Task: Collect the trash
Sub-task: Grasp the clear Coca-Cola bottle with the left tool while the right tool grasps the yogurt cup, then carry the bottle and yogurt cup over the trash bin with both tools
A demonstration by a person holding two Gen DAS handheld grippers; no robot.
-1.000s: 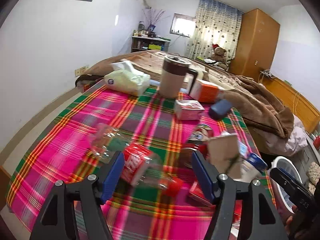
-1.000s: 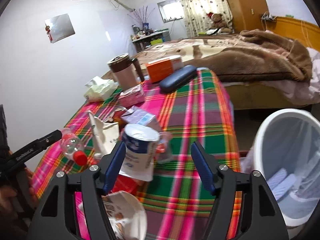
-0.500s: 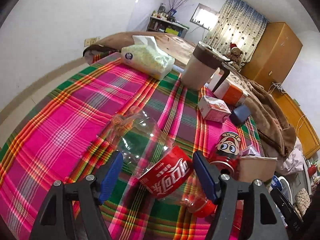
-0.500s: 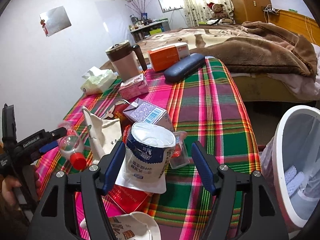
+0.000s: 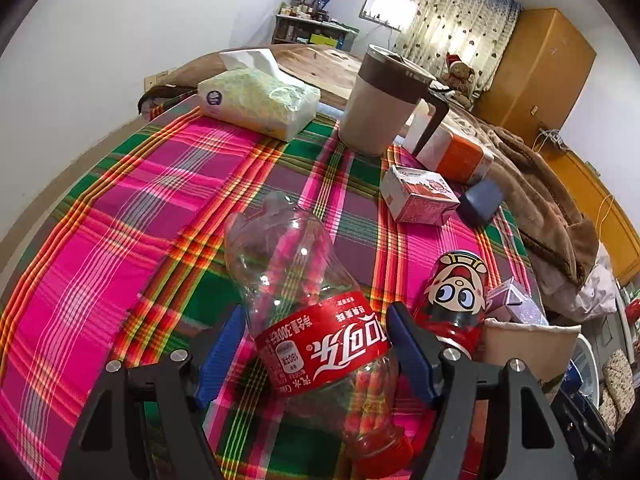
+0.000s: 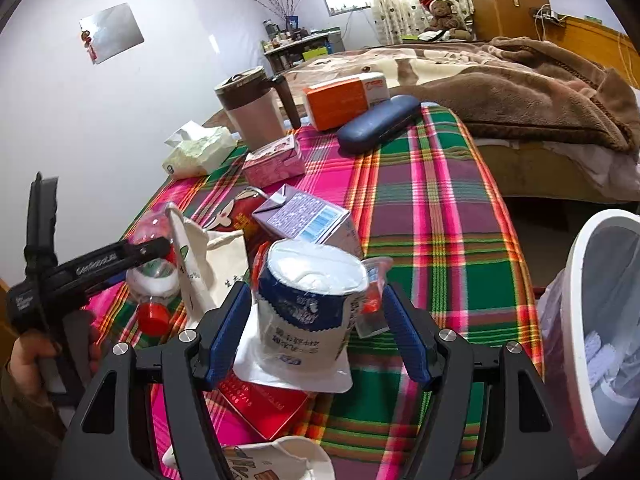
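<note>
An empty clear cola bottle (image 5: 316, 320) with a red label and red cap lies on the plaid tablecloth (image 5: 120, 216). My left gripper (image 5: 316, 344) is open, its blue pads on either side of the label; contact is not clear. In the right wrist view the left gripper's finger lies over the bottle (image 6: 154, 276). My right gripper (image 6: 318, 330) is open around a white and blue yogurt pouch (image 6: 308, 312). A red cartoon can (image 5: 456, 300), a paper cup (image 5: 528, 344) and a purple carton (image 6: 308, 220) lie close by.
A white trash bin (image 6: 600, 320) with a liner stands off the table's right edge. Farther back are a tissue pack (image 5: 260, 100), a brown-lidded jug (image 5: 384, 104), an orange box (image 6: 344, 100), a pink box (image 6: 276, 160) and a blue case (image 6: 376, 124). A bed lies beyond.
My left gripper has moved forward and down, so the cola bottle now sits between its pads. My right gripper has closed in slightly on the yogurt pouch.
</note>
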